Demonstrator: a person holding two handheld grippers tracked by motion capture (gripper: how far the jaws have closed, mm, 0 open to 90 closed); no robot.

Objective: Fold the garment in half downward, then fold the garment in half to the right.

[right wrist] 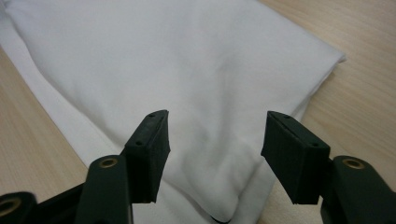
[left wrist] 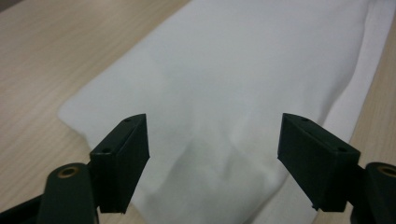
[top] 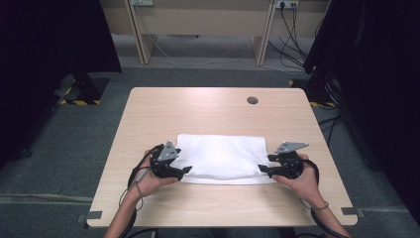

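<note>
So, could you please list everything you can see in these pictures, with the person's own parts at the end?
folded cloth: one, white, lying flat on the near half of the table, between the two grippers
table: one, light wood top, centre of the high view
cable hole: one, dark grey, far right part of the tabletop
desk: one, light wood, on the floor beyond the table
cables: several, black, hanging at the far right
floor: grey carpet around the table
left gripper: one, black, jaws open at the cloth's near left corner
right gripper: one, black, jaws open at the cloth's near right corner
hands: two, each holding a gripper
</note>
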